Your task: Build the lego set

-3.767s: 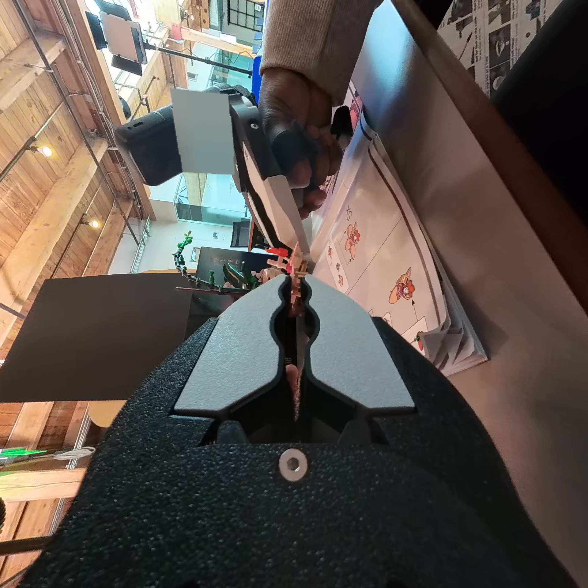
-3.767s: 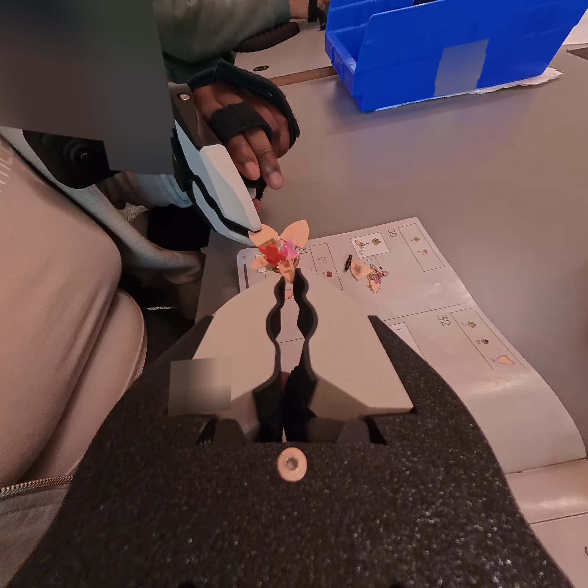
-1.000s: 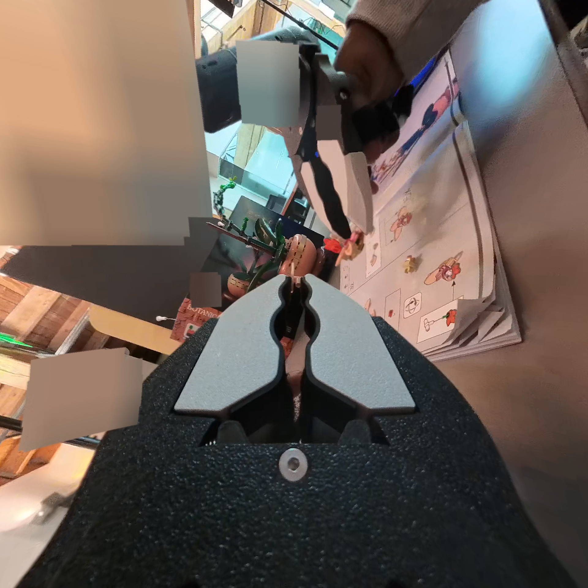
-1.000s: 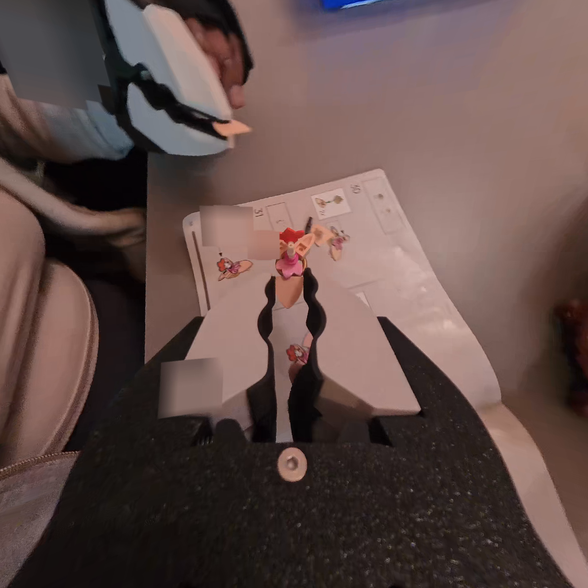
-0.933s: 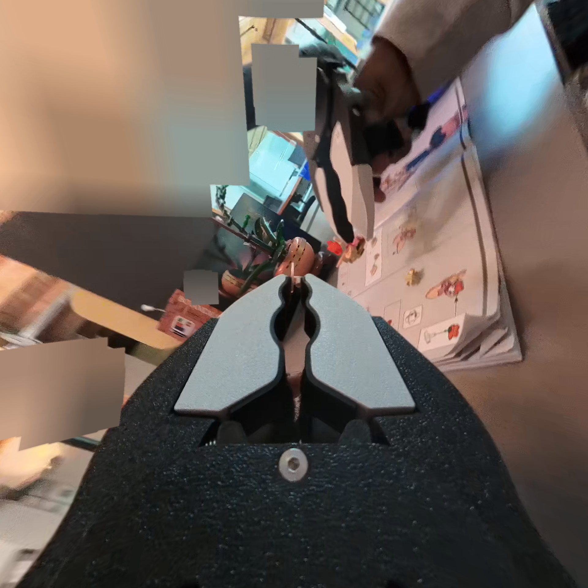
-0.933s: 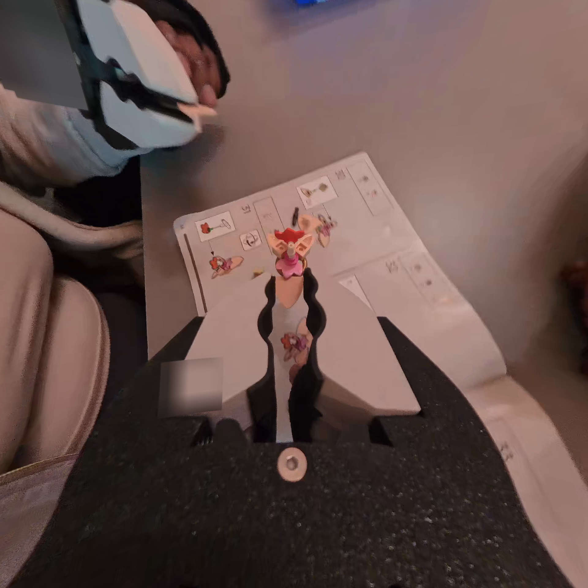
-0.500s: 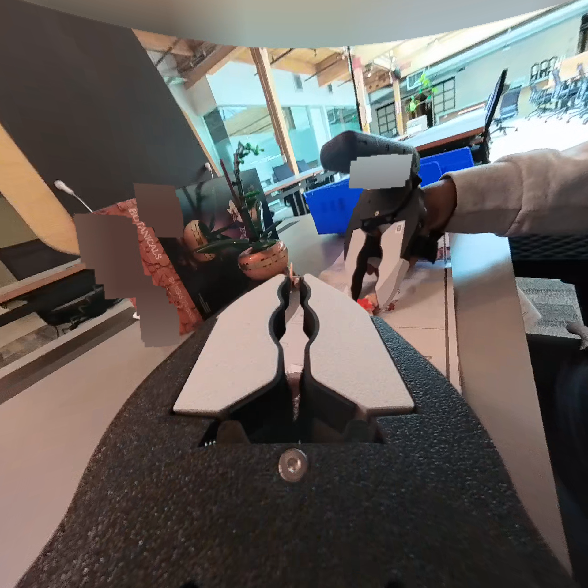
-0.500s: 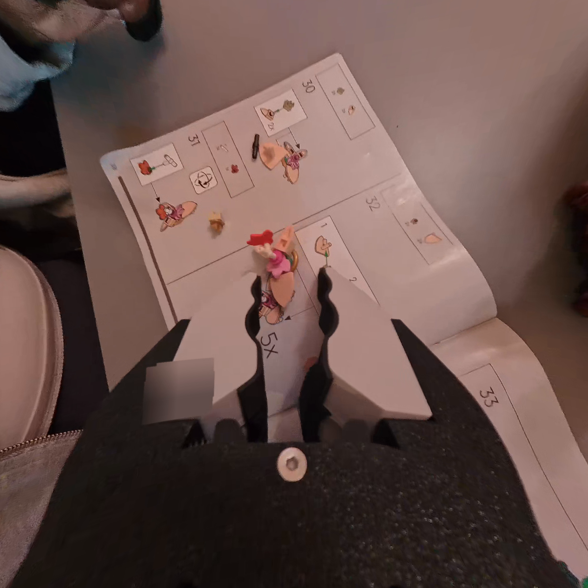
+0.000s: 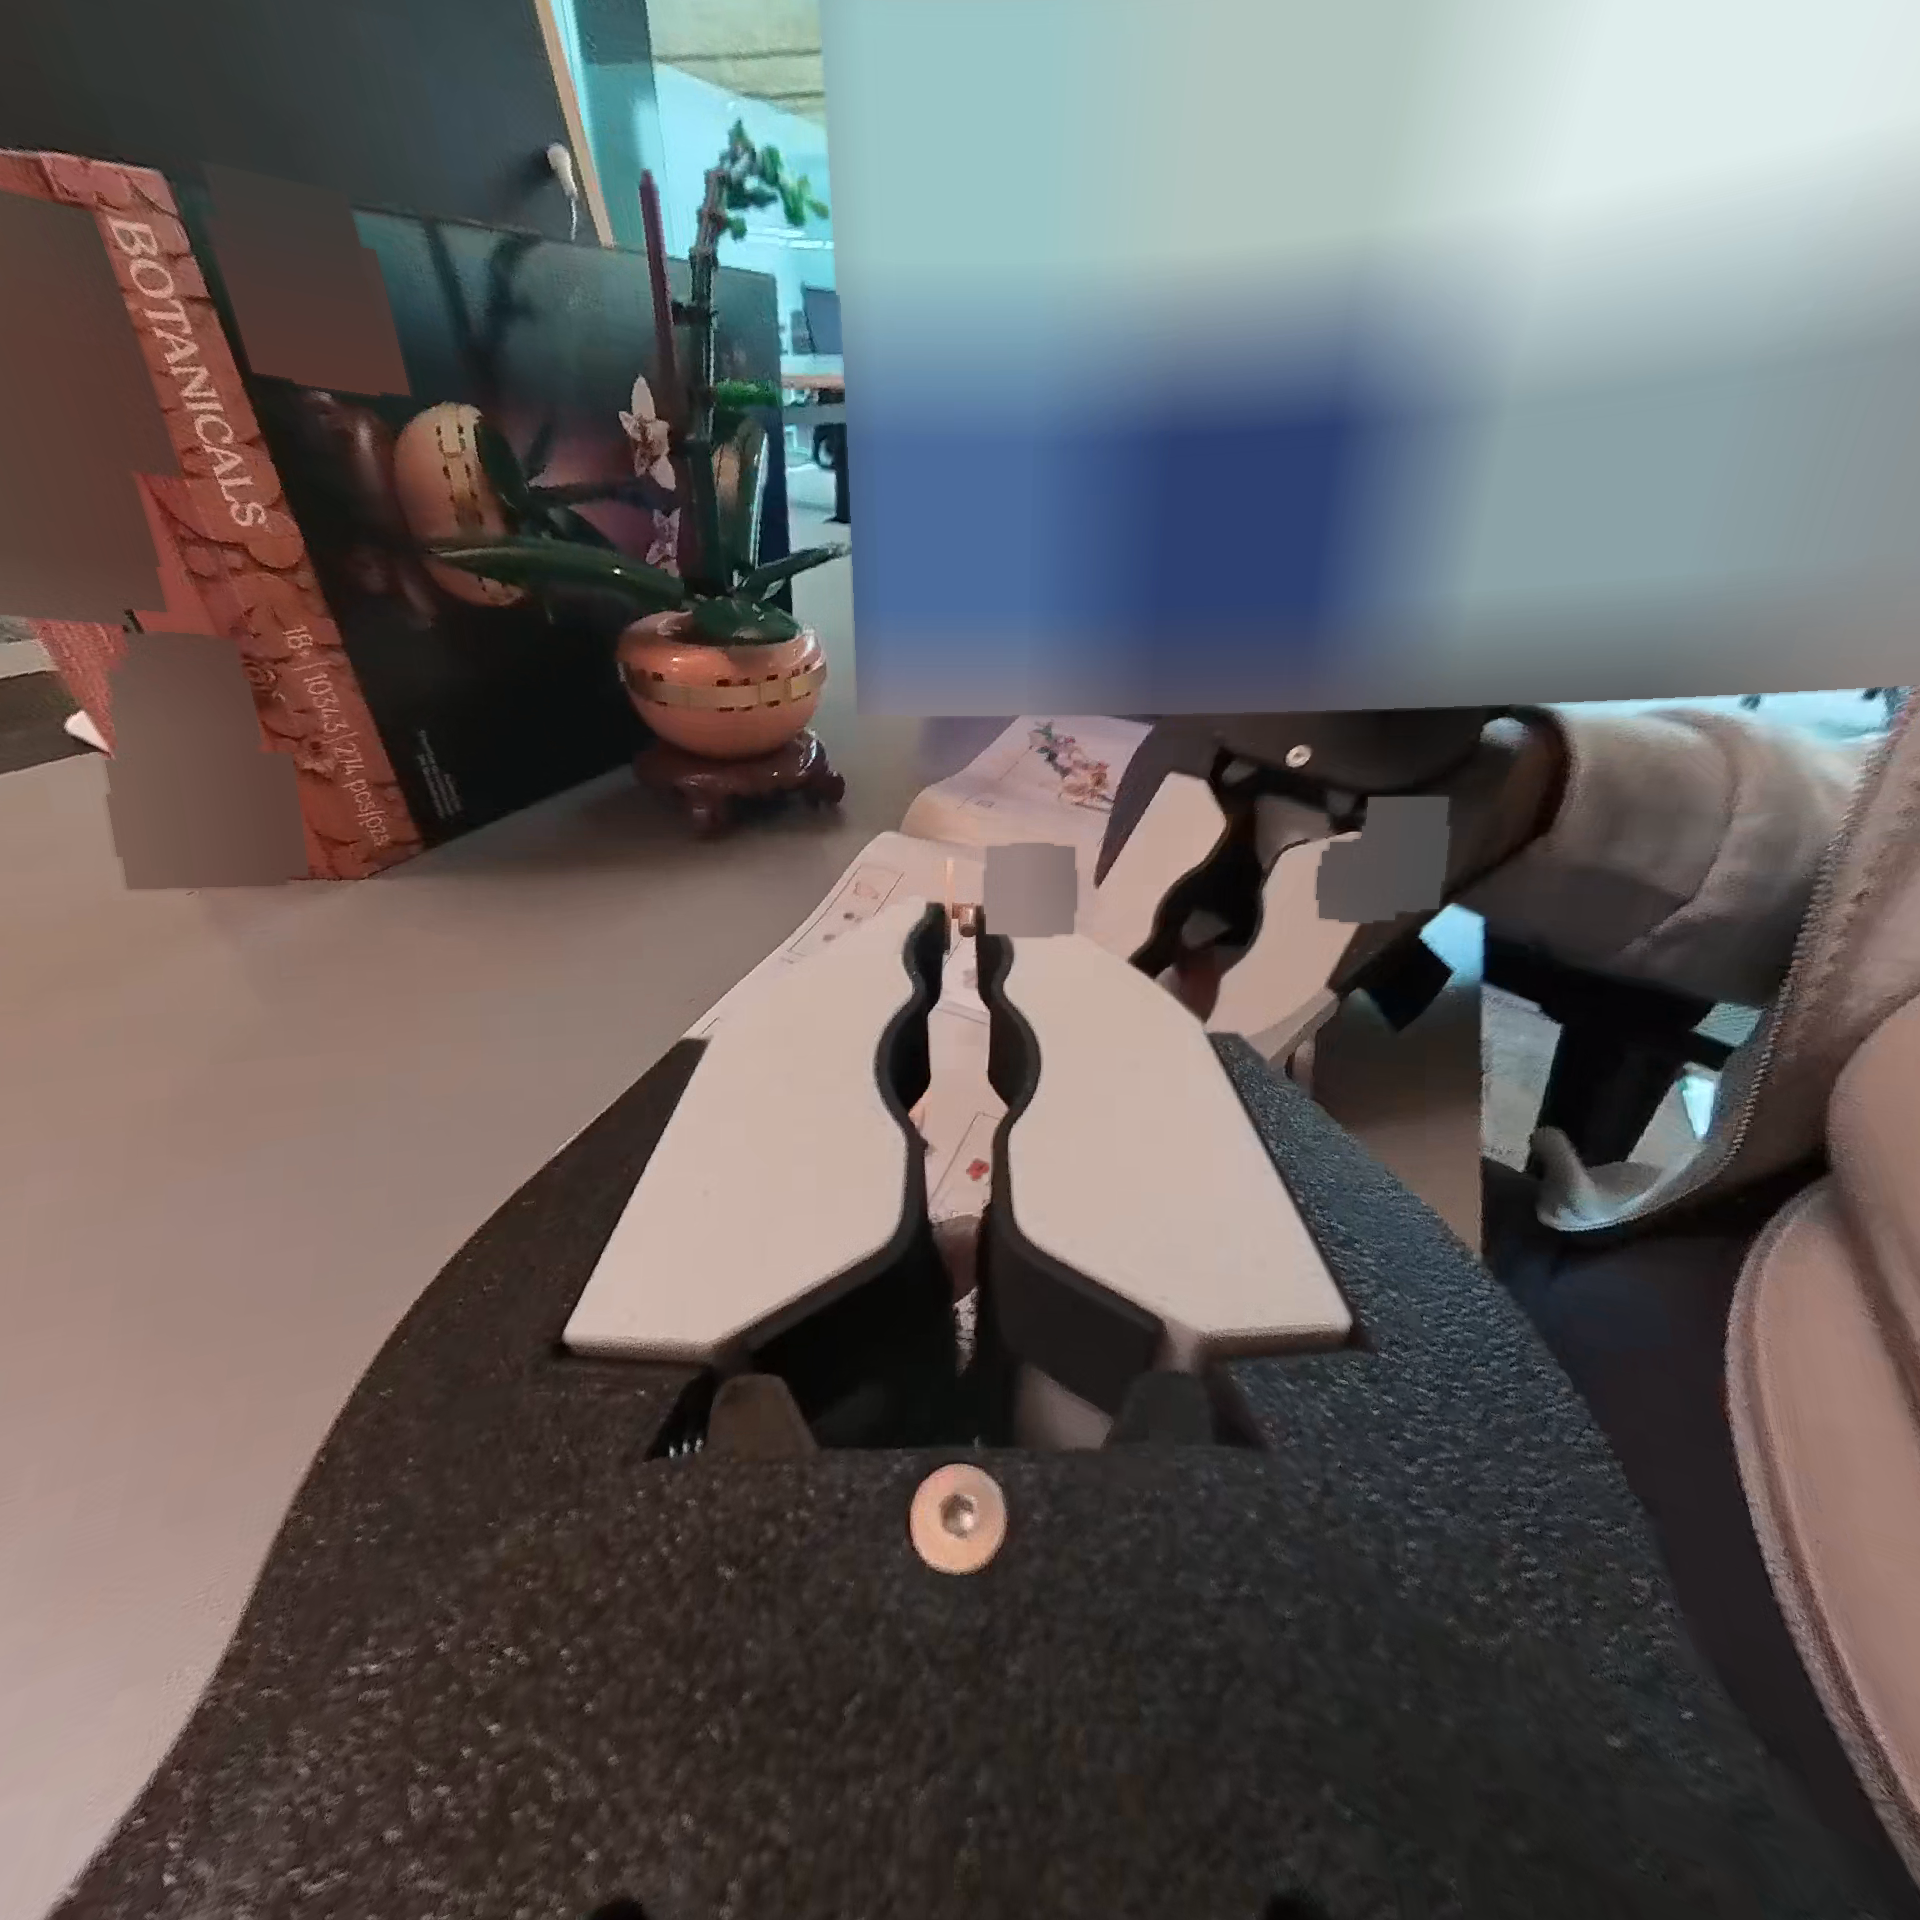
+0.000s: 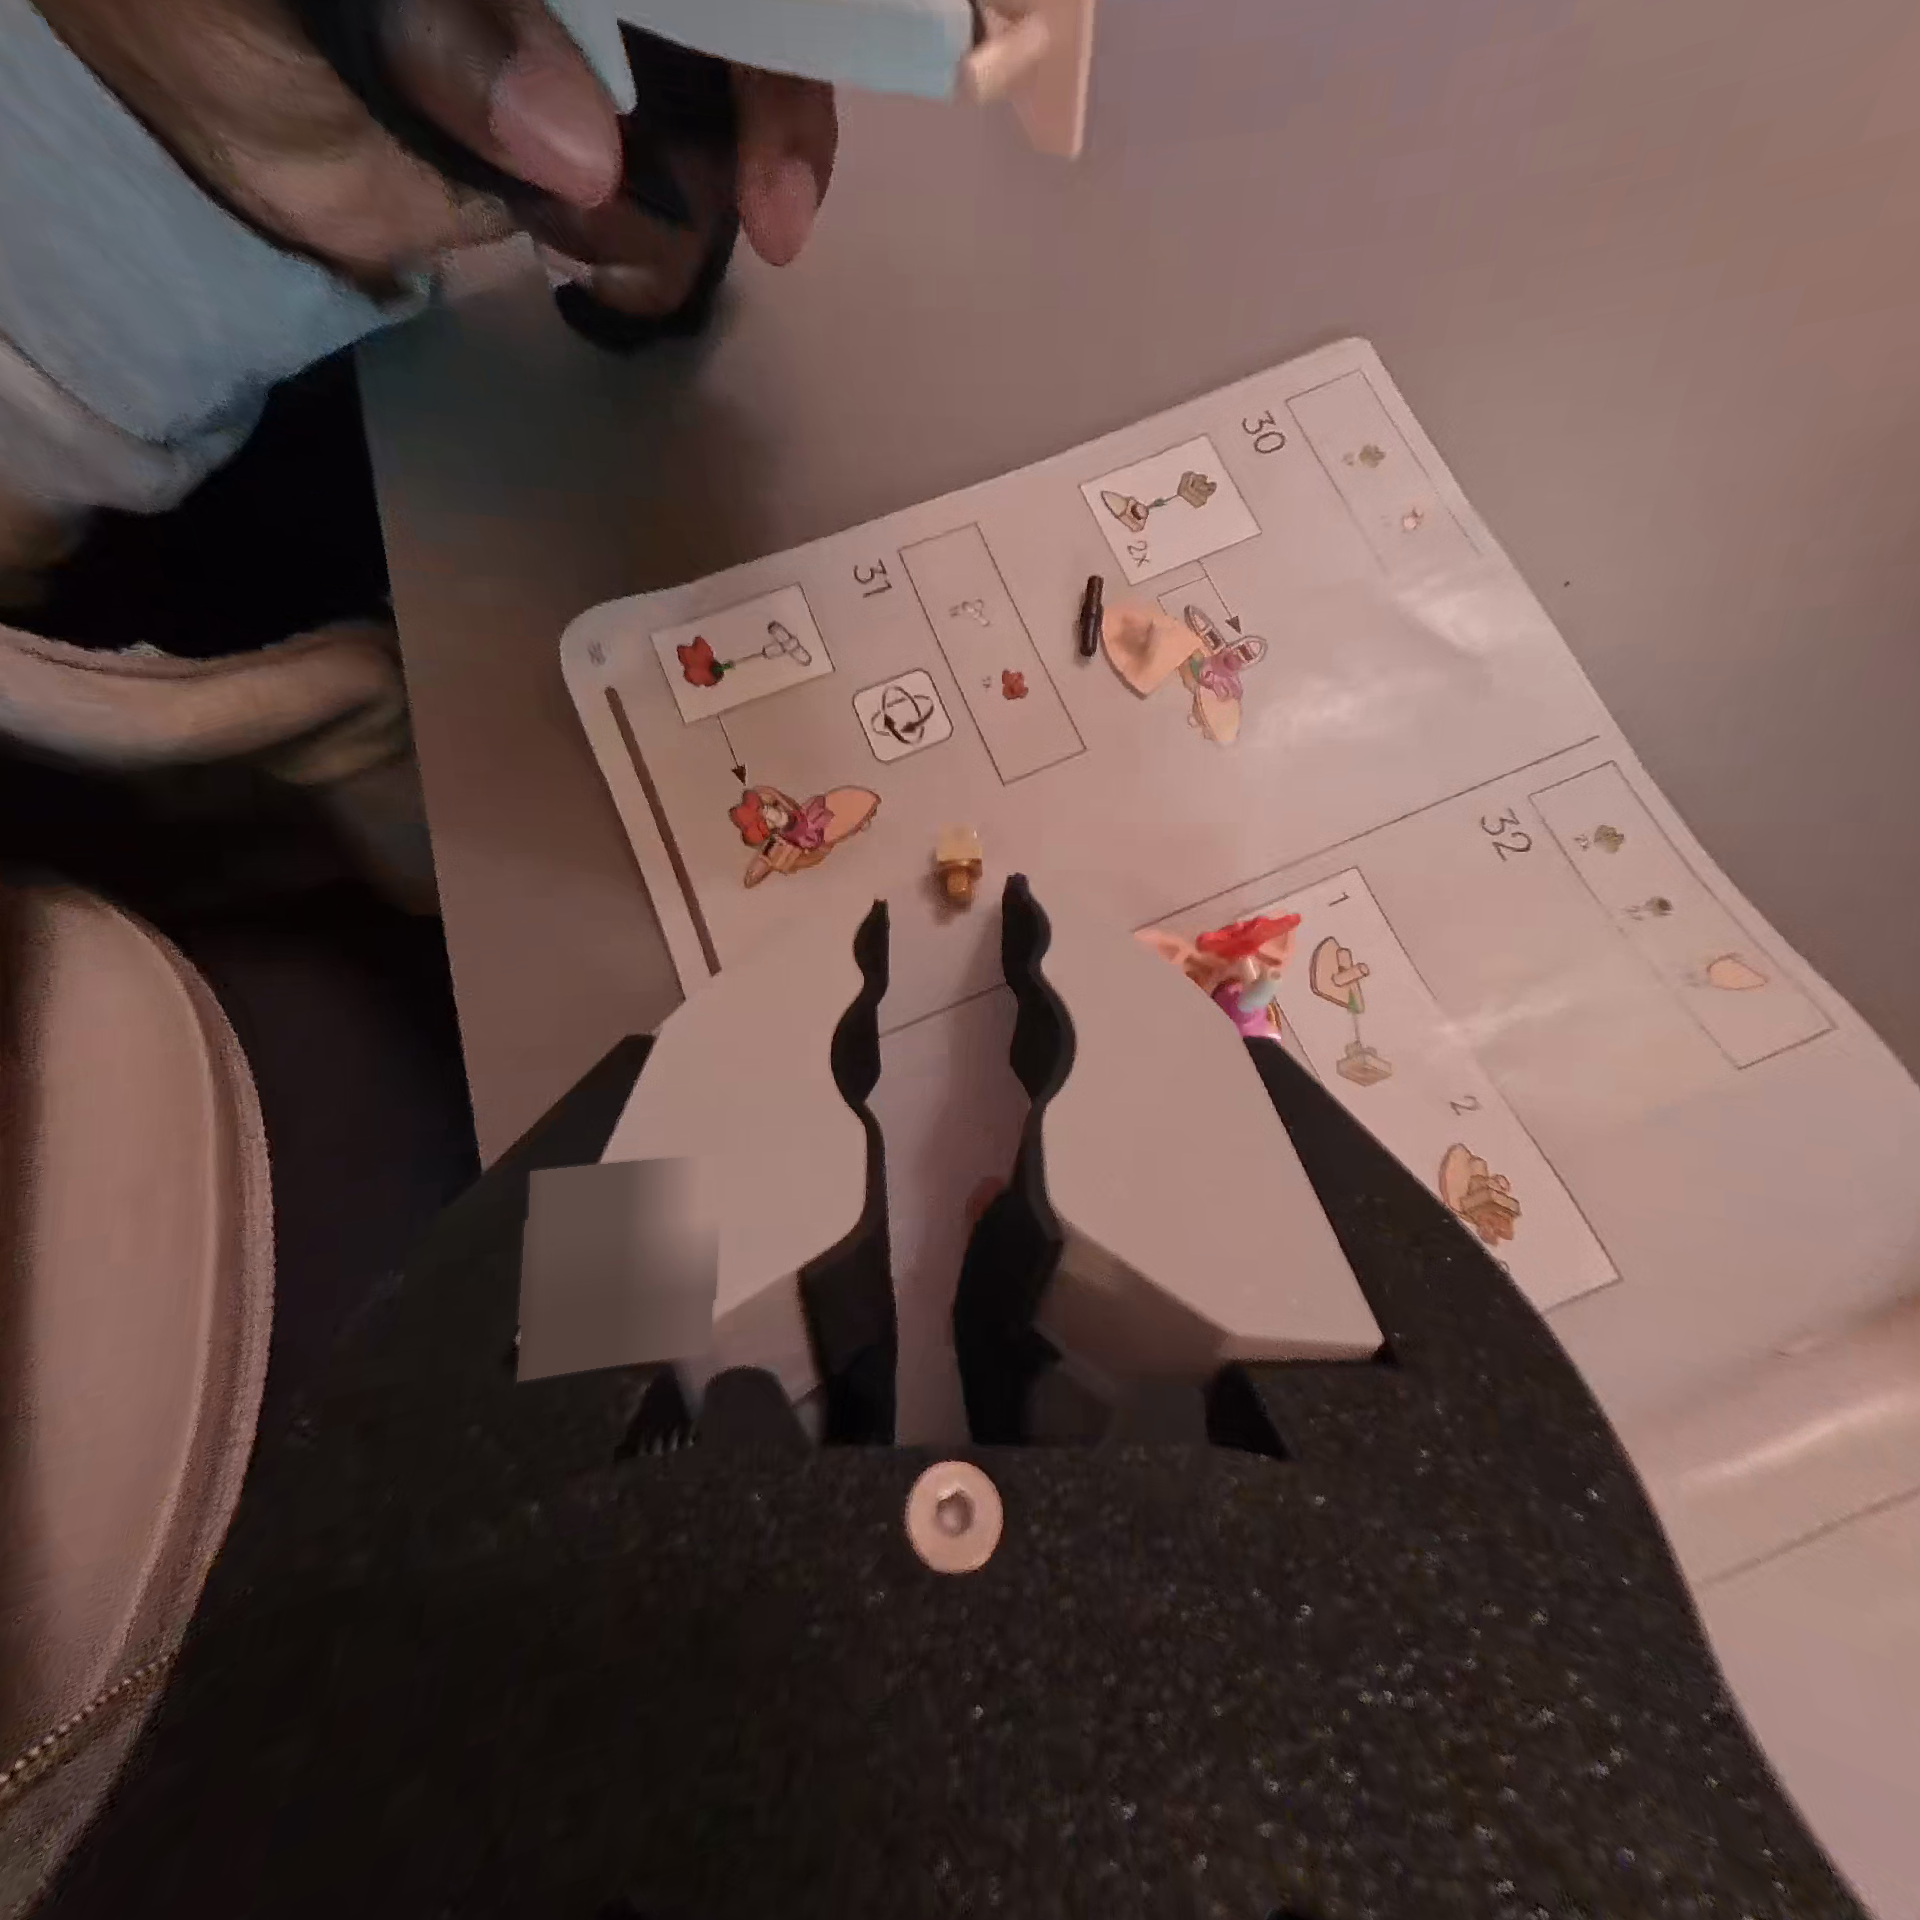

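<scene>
Grey counter (image 10: 1351, 208), open paper instruction booklet (image 10: 1299, 790) on top. Right tongs (image 10: 945, 909) gaping, empty, small tan-gold stud piece (image 10: 956, 857) just ahead. Left tongs (image 9: 961, 920) pinching small tan piece (image 9: 967, 918).

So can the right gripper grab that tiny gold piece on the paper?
Probably yes. The right gripper is open, and the gold piece lies alone on the instruction page, just ahead of its fingers.

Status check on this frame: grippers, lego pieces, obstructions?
Right gripper open, empty, above small gold piece. Left gripper shut on tan petal. Flower assembly lies on instruction booklet. Nothing blocking.
</scene>
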`<control>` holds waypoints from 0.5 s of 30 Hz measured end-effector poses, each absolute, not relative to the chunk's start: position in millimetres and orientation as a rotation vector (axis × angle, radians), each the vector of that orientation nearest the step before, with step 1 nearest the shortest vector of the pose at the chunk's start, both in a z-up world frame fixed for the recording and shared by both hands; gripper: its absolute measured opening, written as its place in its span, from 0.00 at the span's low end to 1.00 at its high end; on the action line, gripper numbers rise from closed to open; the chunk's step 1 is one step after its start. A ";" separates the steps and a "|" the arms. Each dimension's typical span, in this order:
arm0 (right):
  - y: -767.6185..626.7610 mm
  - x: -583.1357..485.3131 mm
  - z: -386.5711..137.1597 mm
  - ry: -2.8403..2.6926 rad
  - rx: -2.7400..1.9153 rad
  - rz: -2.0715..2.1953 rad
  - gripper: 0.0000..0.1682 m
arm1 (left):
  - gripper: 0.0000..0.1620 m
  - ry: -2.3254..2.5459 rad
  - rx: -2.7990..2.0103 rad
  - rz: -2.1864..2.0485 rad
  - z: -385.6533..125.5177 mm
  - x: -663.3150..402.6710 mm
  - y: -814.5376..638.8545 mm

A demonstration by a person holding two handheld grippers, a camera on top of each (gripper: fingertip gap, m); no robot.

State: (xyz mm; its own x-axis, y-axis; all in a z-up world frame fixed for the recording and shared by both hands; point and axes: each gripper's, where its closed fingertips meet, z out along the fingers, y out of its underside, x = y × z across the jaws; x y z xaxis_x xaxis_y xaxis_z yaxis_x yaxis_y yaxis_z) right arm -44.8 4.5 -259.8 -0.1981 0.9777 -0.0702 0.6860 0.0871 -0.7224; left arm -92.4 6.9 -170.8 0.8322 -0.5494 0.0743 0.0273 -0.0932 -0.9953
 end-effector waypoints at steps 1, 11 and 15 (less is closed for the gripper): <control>3.9 -46.0 -260.2 -1.938 -1.645 0.903 0.12 | 0.03 0.411 -1.594 -0.522 -169.4 -93.6 6.5; 5.1 -50.5 -260.6 -1.915 -1.630 0.932 0.02 | 0.05 0.474 -1.632 -0.483 -175.7 -85.4 7.4; 7.9 -44.4 -251.4 -1.867 -1.611 0.958 0.02 | 0.03 0.418 -1.588 -0.517 -168.3 -92.2 6.5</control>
State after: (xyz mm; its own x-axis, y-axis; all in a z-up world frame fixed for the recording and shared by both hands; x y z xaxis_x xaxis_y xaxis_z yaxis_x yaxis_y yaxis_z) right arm -44.4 7.9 -251.4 -0.1824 0.9801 -0.0781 0.6350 0.0568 -0.7704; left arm -92.2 6.5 -168.3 0.8285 -0.5544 0.0786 0.0393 -0.0825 -0.9958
